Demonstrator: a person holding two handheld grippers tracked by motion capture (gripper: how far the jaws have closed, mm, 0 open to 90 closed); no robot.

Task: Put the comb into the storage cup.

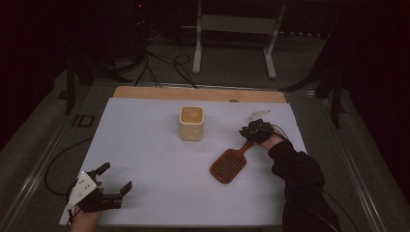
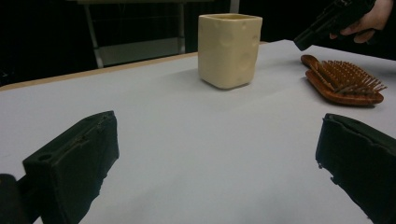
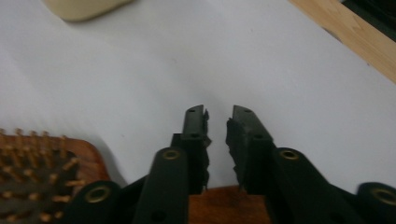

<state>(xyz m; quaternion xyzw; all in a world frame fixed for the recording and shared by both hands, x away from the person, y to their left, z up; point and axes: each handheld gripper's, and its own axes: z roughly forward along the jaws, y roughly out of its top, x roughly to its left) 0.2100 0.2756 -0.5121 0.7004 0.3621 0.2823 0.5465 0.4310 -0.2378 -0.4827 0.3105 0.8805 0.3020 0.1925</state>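
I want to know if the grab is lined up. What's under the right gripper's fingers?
The hairbrush handle lies beneath the right gripper, between its nearly closed fingers. Whether they press on it is hidden by the fingers themselves.

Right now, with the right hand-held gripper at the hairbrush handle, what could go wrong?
1. The right hand-held gripper has narrow jaws over the end of the hairbrush handle; an end grip may let the heavy head swing or slip.
2. In the right gripper view the pads do not clearly press the handle, so lifting may leave it behind.
3. The cup stands near; a swinging brush could tip it.
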